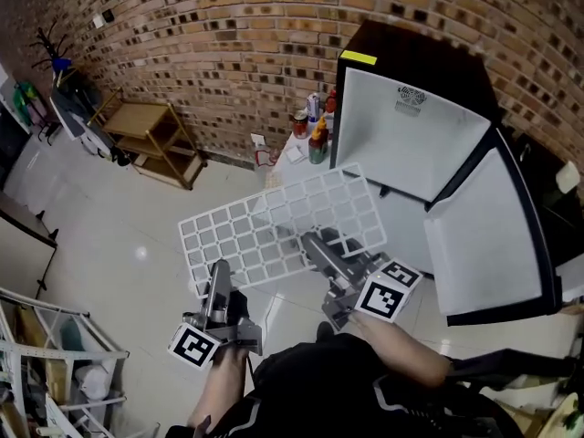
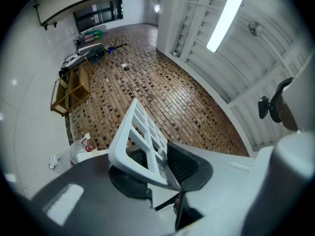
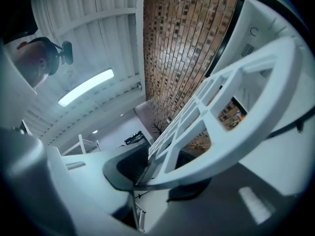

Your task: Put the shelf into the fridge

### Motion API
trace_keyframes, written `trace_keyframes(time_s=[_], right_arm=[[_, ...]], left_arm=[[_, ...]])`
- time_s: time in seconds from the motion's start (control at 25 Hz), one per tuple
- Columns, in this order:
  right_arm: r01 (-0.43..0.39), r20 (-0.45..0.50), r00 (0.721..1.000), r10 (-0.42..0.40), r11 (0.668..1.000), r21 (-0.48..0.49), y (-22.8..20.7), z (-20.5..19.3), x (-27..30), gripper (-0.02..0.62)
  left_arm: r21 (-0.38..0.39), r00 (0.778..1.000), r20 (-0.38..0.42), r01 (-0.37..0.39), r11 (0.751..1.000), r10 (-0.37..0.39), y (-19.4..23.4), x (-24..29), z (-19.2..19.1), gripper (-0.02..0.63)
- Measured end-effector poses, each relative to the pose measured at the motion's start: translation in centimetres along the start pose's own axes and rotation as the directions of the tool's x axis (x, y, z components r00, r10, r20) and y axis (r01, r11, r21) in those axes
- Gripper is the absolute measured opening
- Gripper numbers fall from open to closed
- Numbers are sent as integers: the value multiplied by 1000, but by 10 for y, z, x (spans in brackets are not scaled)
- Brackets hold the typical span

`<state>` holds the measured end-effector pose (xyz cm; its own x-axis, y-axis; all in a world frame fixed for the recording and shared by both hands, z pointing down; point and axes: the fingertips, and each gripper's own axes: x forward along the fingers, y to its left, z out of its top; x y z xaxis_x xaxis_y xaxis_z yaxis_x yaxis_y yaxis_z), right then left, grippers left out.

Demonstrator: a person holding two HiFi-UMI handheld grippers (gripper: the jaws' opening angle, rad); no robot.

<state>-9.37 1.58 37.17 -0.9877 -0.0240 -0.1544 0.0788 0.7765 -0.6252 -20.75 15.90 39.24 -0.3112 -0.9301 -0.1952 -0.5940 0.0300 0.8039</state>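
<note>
The left gripper [image 1: 218, 279] and right gripper [image 1: 318, 246] clamp shelf [image 1: 278, 226].

Head view looks steeply down — both gripper views, close, share the shelf [image 1: 278, 231].

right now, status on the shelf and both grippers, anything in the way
Left gripper and right gripper: jaws clamped on shelf's near edge. Shelf in the air, outside the fridge. Bottles stand just left of fridge.
</note>
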Motion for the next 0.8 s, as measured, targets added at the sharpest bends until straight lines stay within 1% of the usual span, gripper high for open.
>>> trace_keyframes(time_s=[0.24,0.4,0.64,0.72,0.8], right_arm=[[44,34,998,-44,999,7,-32,26,-9,118],[82,54,995,-83,996,31,-54,39,-19,118],[133,100,986,-135,991,23,-79,67,-38,118],[158,120,980,-159,987,21,-89,74,-45,118],[197,144,969,-198,980,25,-98,77,-52,118]], left_arm=[[-5,998,-49,27,1000,-27,-3,43,-19,87],[-18,995,-92,32,999,-34,-5,70,-35,87],[-32,988,-137,66,997,-69,-16,109,-59,87],[-40,983,-165,77,996,-82,-17,122,-68,87],[-45,973,-210,90,995,-97,-14,134,-77,87]])
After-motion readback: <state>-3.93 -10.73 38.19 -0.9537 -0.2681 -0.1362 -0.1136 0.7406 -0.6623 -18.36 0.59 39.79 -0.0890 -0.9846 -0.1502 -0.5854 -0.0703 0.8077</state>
